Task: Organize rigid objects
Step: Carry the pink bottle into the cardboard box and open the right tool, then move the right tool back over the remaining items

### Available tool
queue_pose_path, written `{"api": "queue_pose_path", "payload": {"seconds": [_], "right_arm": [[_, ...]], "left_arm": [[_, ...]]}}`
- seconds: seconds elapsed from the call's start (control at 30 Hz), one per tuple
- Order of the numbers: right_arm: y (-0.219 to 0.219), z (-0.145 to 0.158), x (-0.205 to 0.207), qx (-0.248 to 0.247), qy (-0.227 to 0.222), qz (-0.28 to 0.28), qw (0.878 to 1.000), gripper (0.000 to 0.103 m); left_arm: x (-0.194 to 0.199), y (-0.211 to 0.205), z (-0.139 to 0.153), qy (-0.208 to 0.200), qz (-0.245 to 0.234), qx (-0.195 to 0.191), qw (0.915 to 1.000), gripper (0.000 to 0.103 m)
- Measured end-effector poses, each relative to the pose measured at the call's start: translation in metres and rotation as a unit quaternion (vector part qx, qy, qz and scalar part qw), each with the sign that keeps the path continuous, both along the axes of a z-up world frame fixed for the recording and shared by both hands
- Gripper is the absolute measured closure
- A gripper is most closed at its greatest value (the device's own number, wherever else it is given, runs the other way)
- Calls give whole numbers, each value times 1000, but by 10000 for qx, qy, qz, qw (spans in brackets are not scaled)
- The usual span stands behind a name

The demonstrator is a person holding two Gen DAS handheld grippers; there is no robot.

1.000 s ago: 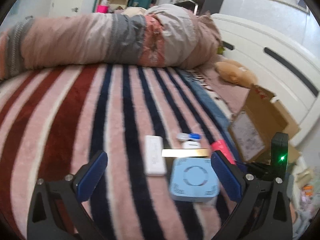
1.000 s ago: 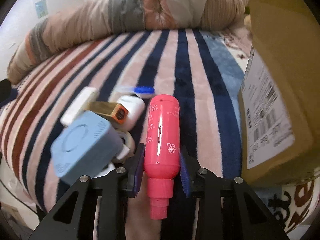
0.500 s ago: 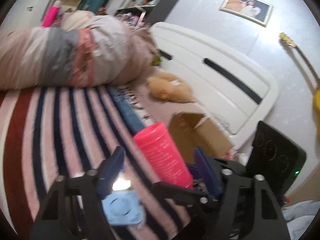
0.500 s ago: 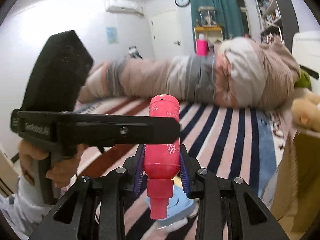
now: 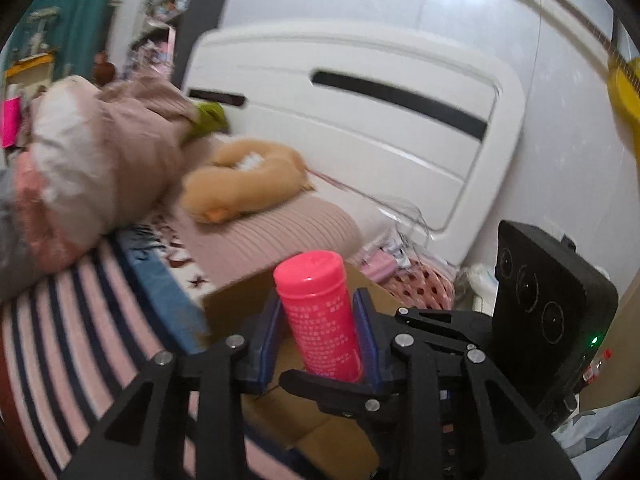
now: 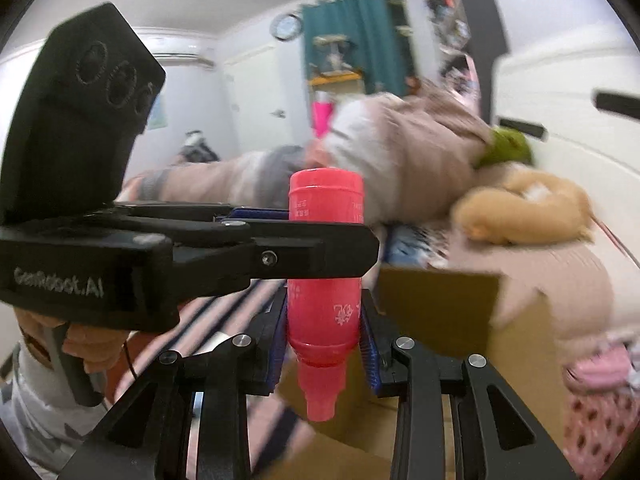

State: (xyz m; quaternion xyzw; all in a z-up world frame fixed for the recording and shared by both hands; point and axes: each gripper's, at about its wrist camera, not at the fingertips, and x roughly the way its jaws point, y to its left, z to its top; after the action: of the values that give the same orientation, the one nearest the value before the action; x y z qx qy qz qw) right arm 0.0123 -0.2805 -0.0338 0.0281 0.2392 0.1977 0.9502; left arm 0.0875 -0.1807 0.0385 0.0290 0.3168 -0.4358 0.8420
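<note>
A pink plastic bottle [image 6: 324,300] is held in the air, flat base up and cap down. My right gripper [image 6: 323,336] is shut on its lower body near the cap. My left gripper [image 5: 316,324] comes in from the side and is shut on the same bottle [image 5: 320,312] higher up; it shows in the right wrist view [image 6: 328,240] crossing in front of the bottle. An open cardboard box [image 5: 240,304] lies just behind and below the bottle, also in the right wrist view [image 6: 436,308].
The striped pink and navy blanket [image 5: 80,328] covers the bed to the left. A rolled duvet [image 5: 92,160], a tan plush toy [image 5: 244,176] and the white headboard [image 5: 360,128] lie beyond. A yellow guitar [image 5: 624,88] hangs on the wall at right.
My right gripper lifted the bottle off the bed and swung it toward the box. My left gripper left the small items on the blanket and closed on the bottle.
</note>
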Motion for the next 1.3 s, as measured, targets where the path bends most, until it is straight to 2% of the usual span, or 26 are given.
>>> {"api": "queue_pose_path", "payload": {"seconds": [0.1, 0.23, 0.3, 0.37, 0.43, 0.5, 0.53, 0.63, 0.7, 0.8, 0.87, 0.97, 1.03, 1.1, 1.23, 1.3], "right_arm": [[-29, -20, 8, -99, 512, -196, 9985, 75], [-43, -49, 23, -409, 1123, -277, 9924, 75], [-43, -56, 19, -528, 1240, -347, 9903, 74], [-42, -60, 20, -749, 1319, -504, 9872, 71], [-44, -61, 19, -815, 1317, -587, 9862, 55], [-38, -58, 17, -826, 1222, -581, 9874, 30], [-36, -53, 13, -898, 1098, -612, 9880, 27], [-23, -41, 12, -1063, 881, -596, 9886, 18], [-14, -31, 7, -1050, 655, -515, 9910, 4], [5, -14, -1, -925, 319, -279, 9948, 3], [23, -5, 0, -781, 120, -26, 9969, 3], [60, 4, -3, -665, -90, 495, 9965, 3], [85, 1, -2, -715, -32, 894, 9934, 3], [113, -7, 0, -786, 173, 1523, 9850, 3], [168, -43, 8, -1292, 747, 2340, 9607, 3], [184, -64, 14, -1481, 1075, 2566, 9490, 3]], "left_arm": [[11, -35, -21, 374, -191, 302, 9987, 71], [24, -59, -51, 949, -206, 710, 9927, 69], [26, -62, -60, 1015, -114, 883, 9908, 65], [26, -61, -63, 977, 11, 1019, 9900, 52], [27, -57, -60, 960, 54, 947, 9909, 45], [24, -45, -51, 865, 186, 829, 9926, 38], [24, -39, -46, 784, 274, 788, 9934, 36], [22, -2, -29, 601, 620, 659, 9941, 36], [17, 25, -19, 439, 859, 602, 9935, 35], [6, 77, -8, 198, 1348, 568, 9890, 31], [0, 114, -7, 50, 1742, 604, 9828, 26], [-9, 168, -15, 8, 2302, 694, 9707, 26], [-17, 202, -28, 56, 2587, 708, 9633, 26], [-24, 232, -44, 123, 2800, 718, 9572, 26], [-35, 271, -77, 319, 3056, 770, 9485, 26], [-42, 287, -96, 441, 3131, 801, 9453, 26]]}}
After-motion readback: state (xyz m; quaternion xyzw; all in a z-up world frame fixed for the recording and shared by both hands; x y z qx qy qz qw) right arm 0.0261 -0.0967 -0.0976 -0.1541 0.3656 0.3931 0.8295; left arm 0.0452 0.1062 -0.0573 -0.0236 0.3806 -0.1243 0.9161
